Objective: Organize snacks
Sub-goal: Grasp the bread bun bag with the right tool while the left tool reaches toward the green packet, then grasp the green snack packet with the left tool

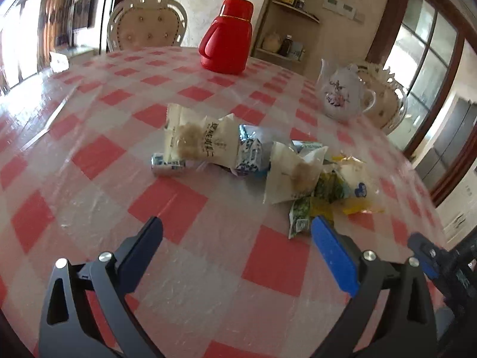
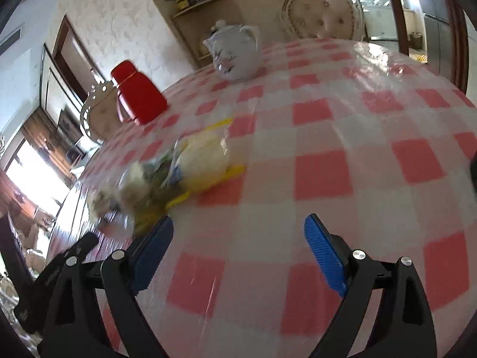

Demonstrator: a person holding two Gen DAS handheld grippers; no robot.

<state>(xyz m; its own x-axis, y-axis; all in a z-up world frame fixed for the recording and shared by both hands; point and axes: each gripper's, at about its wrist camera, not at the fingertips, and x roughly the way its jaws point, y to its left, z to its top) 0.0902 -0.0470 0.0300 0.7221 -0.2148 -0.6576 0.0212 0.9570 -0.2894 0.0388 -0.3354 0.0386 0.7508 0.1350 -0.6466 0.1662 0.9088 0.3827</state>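
Note:
A loose pile of snack packets lies on the red-and-white checked table (image 1: 89,155). In the left wrist view I see a white packet (image 1: 202,140), blue-and-white packets (image 1: 249,155), another white packet (image 1: 295,173), green-and-yellow packets (image 1: 301,214) and a clear yellow-edged bag (image 1: 354,185). My left gripper (image 1: 237,232) is open and empty, just short of the pile, its right finger next to a green packet. In the blurred right wrist view the pile (image 2: 190,167) lies ahead to the left. My right gripper (image 2: 238,232) is open and empty over bare cloth.
A red thermos (image 1: 226,35) stands at the table's far side, and a white flowered teapot (image 1: 342,89) at the far right. Both show in the right wrist view, thermos (image 2: 137,95) and teapot (image 2: 235,53). Padded chairs (image 1: 149,24) stand round the table. The right gripper's body (image 1: 441,262) shows at the left view's lower right.

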